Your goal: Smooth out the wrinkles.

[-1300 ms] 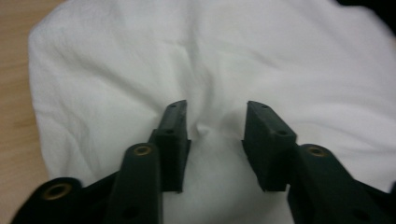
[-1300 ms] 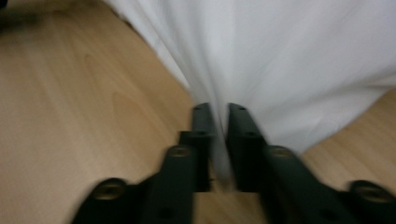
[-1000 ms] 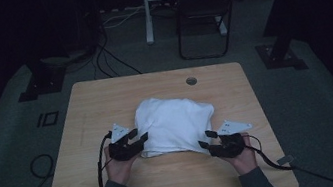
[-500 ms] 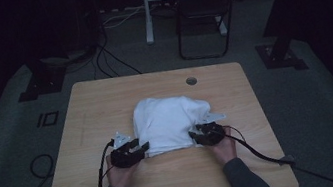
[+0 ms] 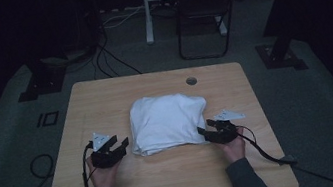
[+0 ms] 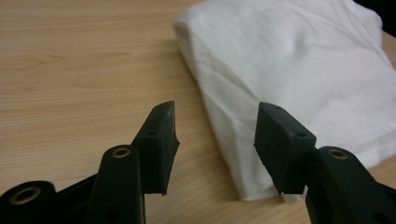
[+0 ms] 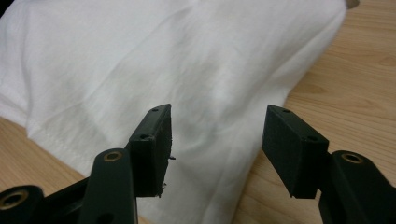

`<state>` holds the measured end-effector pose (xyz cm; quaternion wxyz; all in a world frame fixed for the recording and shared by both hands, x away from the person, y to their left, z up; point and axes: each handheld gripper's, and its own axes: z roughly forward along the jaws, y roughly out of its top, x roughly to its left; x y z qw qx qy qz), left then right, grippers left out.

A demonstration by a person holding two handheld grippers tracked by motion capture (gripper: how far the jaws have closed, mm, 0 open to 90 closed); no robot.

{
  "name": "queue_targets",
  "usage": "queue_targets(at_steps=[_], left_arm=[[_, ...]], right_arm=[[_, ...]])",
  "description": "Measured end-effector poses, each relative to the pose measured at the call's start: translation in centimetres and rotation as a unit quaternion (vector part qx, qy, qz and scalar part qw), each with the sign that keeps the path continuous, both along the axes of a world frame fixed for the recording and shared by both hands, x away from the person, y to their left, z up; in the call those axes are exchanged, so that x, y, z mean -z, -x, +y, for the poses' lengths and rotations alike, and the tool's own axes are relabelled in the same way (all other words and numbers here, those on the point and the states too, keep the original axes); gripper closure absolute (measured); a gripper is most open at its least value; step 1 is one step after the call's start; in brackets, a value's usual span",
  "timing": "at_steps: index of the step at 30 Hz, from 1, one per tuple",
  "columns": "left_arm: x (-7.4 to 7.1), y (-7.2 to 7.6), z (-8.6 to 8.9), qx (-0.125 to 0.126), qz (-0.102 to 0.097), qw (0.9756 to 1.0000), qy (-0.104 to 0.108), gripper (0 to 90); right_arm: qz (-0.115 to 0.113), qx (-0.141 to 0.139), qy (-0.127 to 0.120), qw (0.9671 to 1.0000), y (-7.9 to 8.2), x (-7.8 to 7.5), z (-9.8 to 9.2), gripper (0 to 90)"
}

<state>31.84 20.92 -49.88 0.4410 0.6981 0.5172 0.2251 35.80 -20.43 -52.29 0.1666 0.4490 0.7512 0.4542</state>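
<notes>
The folded white cotton garment (image 5: pixel 168 122) lies flat on the light wooden table (image 5: pixel 104 98), between the two grippers. Its outline is nearly square, so its long axis cannot be told for sure; its thick stacked edge faces the person, and its rumpled far corner points toward the small round hole (image 5: pixel 191 80) in the tabletop.

The left gripper (image 5: pixel 115 149) lies low over the table in the person's left hand (image 5: pixel 102 174), angled inward toward the garment's near left corner. Its jaws stand moderately apart with nothing pressed between them, having just been opening slightly. The left gripper view puts bare wood between them and the garment's corner just ahead of the right-hand jaw.

The right gripper (image 5: pixel 205 132), in the right hand (image 5: pixel 233 146), points inward at the garment's near right corner. Its jaws have just been opening and stand apart. The right gripper view shows cloth beneath and ahead of the gap, the pads not pressing it, and a stitched hem beyond the left-hand jaw.
</notes>
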Motion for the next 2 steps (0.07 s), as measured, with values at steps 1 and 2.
queue_targets(at_steps=[1,2], left_arm=[[0.0,0.0,0.0,0.0,0.0,1.0,0.0,48.8],[-0.06,-0.02,0.31,-0.005,-0.001,1.0,-0.001,48.8]], right_arm=[[0.0,0.0,0.0,1.0,0.0,0.0,0.0,41.3],[0.001,0.0,0.0,1.0,-0.04,0.03,-0.06,40.8]])
